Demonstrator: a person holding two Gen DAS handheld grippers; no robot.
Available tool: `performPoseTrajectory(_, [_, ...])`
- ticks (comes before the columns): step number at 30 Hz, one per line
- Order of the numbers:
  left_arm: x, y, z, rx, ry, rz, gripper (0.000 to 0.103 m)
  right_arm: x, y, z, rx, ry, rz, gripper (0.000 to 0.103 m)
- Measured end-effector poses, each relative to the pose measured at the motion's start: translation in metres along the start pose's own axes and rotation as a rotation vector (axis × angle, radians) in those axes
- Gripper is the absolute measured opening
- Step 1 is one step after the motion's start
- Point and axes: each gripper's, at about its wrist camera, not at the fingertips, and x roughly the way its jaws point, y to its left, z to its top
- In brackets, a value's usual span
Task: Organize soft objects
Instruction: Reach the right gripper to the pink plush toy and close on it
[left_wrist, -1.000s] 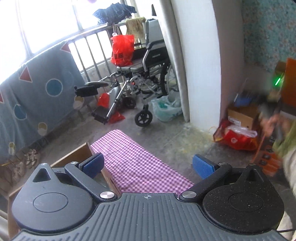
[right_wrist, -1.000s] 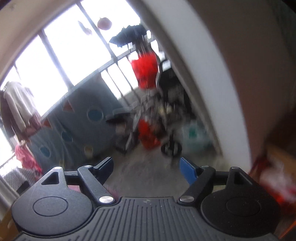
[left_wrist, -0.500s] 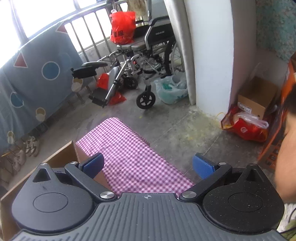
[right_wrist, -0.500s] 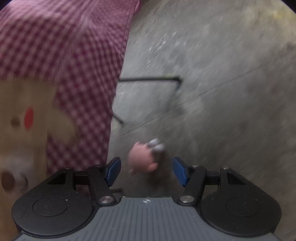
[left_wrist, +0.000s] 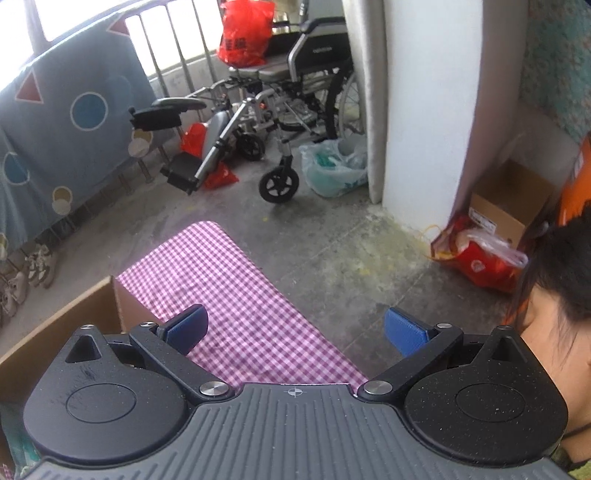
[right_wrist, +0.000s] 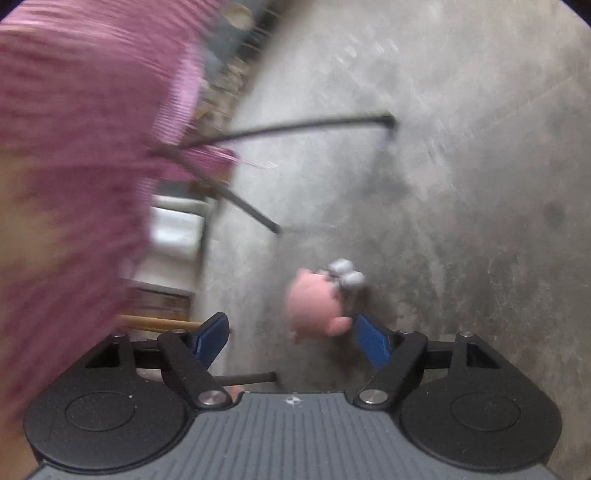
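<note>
Cardboard box (left_wrist: 74, 325) beside checked cloth (left_wrist: 236, 295), contents hidden

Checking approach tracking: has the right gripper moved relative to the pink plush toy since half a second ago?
Yes. The right gripper has closed in on the pink plush toy lying on the concrete floor; jaws opening, toy not yet gripped.

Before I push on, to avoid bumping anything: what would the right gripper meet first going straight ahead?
Most likely the pink plush toy on the concrete floor. It lies just ahead of the opening right gripper, nearer one blue finger; blur leaves the depth unclear.
</note>
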Motion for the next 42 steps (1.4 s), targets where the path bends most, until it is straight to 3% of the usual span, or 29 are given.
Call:
performPoseTrajectory(3, [-0.004, 0.002, 0.0, -0.001, 0.002, 0.012, 0.102, 0.044, -0.02, 0.03, 0.071, 0.113, -0.024, 0.08])
performPoseTrajectory(7, [-0.01, 0.003, -0.001, 0.016, -0.003, 0.025, 0.102, 0.098, -0.018, 0.036, 0.072, 0.188, -0.036, 0.082])
performPoseTrajectory(11, [-0.014, 0.008, -0.004, 0.014, -0.009, 0.037, 0.102, 0.131, -0.006, 0.017, 0.032, 0.265, -0.076, 0.085])
performPoseTrajectory(15, [-0.016, 0.012, -0.007, 0.002, -0.008, 0.024, 0.102, 0.135, 0.004, -0.004, -0.004, 0.299, -0.083, 0.085])
performPoseTrajectory(20, [-0.038, 0.015, -0.012, 0.016, -0.064, -0.056, 0.102, 0.069, -0.011, 0.0, 0.069, 0.159, -0.135, 0.085])
performPoseTrajectory(25, [-0.07, 0.027, -0.021, -0.015, -0.123, -0.118, 0.102, -0.072, -0.026, 0.037, 0.102, -0.08, -0.375, 0.085])
performPoseTrajectory(29, [-0.092, 0.044, -0.022, -0.099, -0.178, -0.132, 0.102, -0.189, 0.003, 0.088, 0.028, -0.248, -0.586, 0.085])
performPoseTrajectory(34, [-0.1, 0.049, -0.023, -0.134, -0.203, -0.083, 0.102, -0.287, 0.061, 0.156, -0.073, -0.452, -0.655, 0.085])
performPoseTrajectory(36, [-0.096, 0.047, -0.022, -0.135, -0.194, -0.056, 0.102, -0.29, 0.069, 0.175, -0.106, -0.505, -0.658, 0.085])
performPoseTrajectory(38, [-0.089, 0.046, -0.02, -0.13, -0.175, -0.021, 0.102, -0.266, 0.06, 0.185, -0.122, -0.496, -0.624, 0.085])
performPoseTrajectory(42, [-0.076, 0.043, -0.013, -0.121, -0.139, 0.049, 0.102, -0.135, 0.004, 0.169, -0.088, -0.247, -0.493, 0.084])
